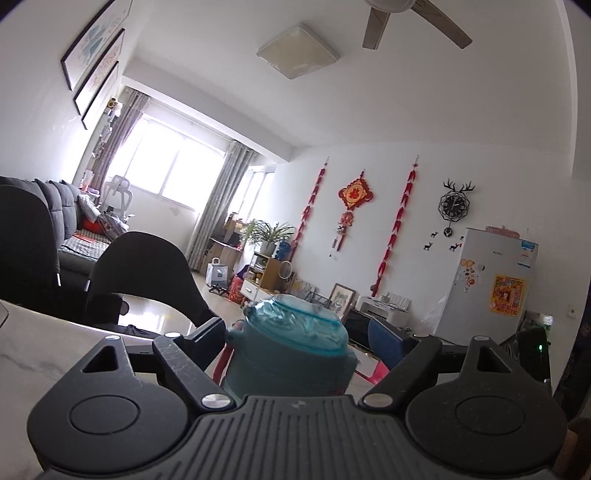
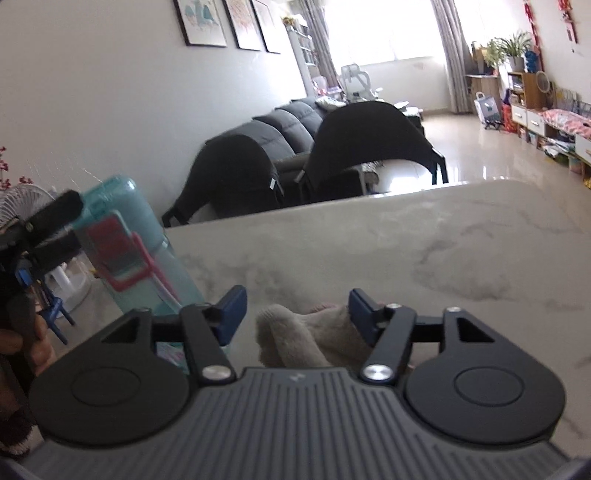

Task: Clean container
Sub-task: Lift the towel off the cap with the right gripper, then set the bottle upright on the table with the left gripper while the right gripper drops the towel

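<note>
Above the marble table (image 2: 369, 236), left tool (image 1: 295, 332) pinches teal bottle (image 1: 291, 350); right tool (image 2: 295, 314) spread around cloth (image 2: 314, 339).

Home living room: grey sofa (image 2: 284, 122), framed pictures (image 2: 225, 22) on the wall, curtained window (image 1: 173, 173), ceiling fan (image 1: 410, 22), fridge (image 1: 491, 280), antler wall clock (image 1: 453, 206), red hanging decorations (image 1: 354, 199), potted plant (image 1: 267, 232), marble-look bench (image 2: 369, 251), dark chairs (image 2: 369, 140).

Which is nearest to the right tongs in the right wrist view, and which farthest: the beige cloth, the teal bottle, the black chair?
1. Beige fluffy cloth, between the right tongs.
2. Teal plastic bottle, left.
3. Black curved chair, beyond the marble table.
</note>
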Action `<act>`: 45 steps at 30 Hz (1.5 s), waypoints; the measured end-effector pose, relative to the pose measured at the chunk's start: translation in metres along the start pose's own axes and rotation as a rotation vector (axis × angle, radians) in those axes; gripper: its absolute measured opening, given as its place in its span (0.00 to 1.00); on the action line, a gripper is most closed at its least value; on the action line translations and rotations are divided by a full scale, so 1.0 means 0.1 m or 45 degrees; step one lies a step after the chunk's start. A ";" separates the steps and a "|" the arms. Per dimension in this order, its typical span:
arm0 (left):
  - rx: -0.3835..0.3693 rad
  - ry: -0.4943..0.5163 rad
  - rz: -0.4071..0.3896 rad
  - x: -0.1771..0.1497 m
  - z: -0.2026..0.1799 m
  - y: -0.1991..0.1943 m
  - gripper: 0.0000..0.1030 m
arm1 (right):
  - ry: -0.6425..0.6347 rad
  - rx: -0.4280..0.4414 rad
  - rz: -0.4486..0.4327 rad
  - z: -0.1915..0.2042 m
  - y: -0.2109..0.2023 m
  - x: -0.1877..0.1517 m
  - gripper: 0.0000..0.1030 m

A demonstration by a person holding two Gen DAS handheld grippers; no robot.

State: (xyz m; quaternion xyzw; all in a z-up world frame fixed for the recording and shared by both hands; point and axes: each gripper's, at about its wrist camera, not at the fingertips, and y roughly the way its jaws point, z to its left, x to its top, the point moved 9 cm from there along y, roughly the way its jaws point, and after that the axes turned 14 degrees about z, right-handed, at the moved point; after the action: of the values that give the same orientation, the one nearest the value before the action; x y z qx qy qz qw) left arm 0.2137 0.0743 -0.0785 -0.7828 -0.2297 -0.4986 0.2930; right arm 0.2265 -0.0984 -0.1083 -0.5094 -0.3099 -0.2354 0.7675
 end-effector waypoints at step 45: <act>1.009 -0.291 0.751 -0.78 -0.08 -0.68 0.99 | 0.126 -0.525 0.034 0.30 -0.79 -0.72 1.00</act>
State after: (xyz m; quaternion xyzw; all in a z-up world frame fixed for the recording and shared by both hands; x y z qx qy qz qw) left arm 0.1333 0.1130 -0.1316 -0.6925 -0.2009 -0.1802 0.6690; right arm 0.1157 -0.0964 -0.1008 -0.6475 -0.2103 -0.3083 0.6644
